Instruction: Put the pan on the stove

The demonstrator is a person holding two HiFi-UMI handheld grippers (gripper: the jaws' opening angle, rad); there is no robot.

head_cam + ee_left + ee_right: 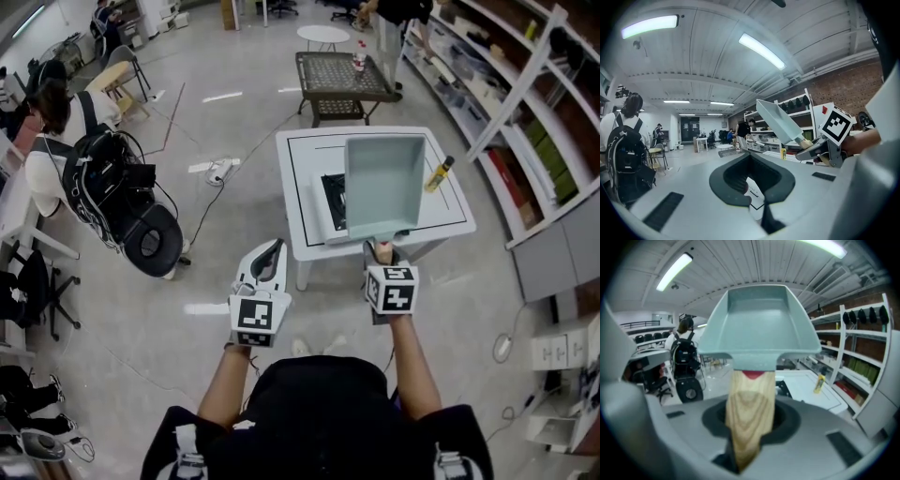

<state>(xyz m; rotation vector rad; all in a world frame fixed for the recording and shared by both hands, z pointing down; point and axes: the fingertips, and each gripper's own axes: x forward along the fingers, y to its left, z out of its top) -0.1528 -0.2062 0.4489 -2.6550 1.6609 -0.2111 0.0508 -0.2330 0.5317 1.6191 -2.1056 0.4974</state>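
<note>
A square teal pan (pixel 382 183) with a pale wooden handle (pixel 747 418) hangs in the air over the white table (pixel 450 220). My right gripper (pixel 380 251) is shut on that handle, and the pan (pixel 759 324) fills the top of the right gripper view. A dark stove (pixel 333 200) in a white frame lies on the table, partly hidden under the pan. My left gripper (pixel 272 248) is held over the floor in front of the table, its fingers meeting at the tips with nothing between them. The left gripper view catches the pan (pixel 780 123) at its right.
A yellow bottle (pixel 439 174) lies at the table's right edge. Shelving (pixel 525 141) runs along the right. A person with a black backpack (pixel 103 178) sits at the left. A power strip with its cable (pixel 217 171) lies on the floor. A black wire table (pixel 339 80) stands behind.
</note>
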